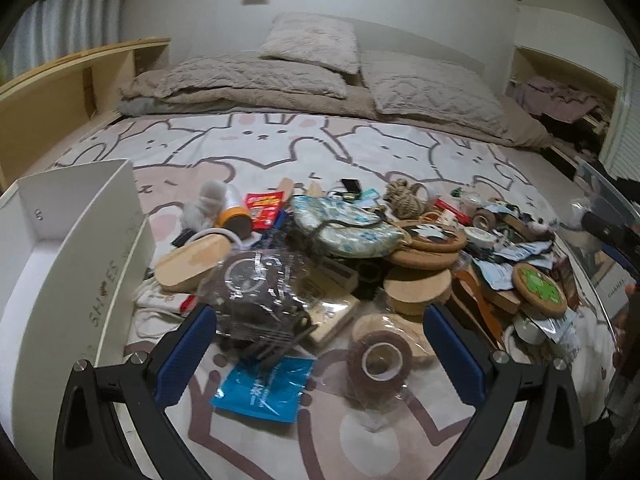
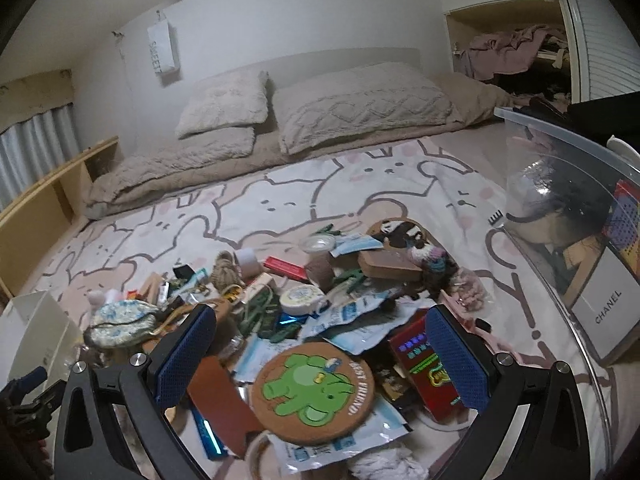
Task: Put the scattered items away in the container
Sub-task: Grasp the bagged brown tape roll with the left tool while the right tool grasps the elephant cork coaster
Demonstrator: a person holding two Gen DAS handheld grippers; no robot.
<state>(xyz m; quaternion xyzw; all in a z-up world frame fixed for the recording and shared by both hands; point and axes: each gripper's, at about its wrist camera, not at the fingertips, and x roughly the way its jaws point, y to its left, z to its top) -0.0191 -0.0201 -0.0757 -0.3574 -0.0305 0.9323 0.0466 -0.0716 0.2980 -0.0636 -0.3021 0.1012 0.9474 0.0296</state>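
A heap of small items lies on the rabbit-print bedspread (image 1: 280,148). My left gripper (image 1: 320,320) is open and empty, above a clear bag of dark items (image 1: 260,292), a blue packet (image 1: 264,388) and a brown tape roll (image 1: 380,364). A white box (image 1: 76,248) stands at its left. My right gripper (image 2: 320,320) is open and empty over a round cork coaster with a green elephant (image 2: 312,392) and a red box (image 2: 428,372). A clear plastic container (image 2: 568,248) holding a Chanel box stands at its right.
A floral pouch (image 1: 344,224), a twine ball (image 1: 404,200), cork coasters (image 1: 420,292) and a wooden lid (image 1: 192,268) sit in the heap. Pillows (image 1: 312,44) and a folded duvet lie at the bed's head. A wooden shelf (image 1: 60,92) runs along the left.
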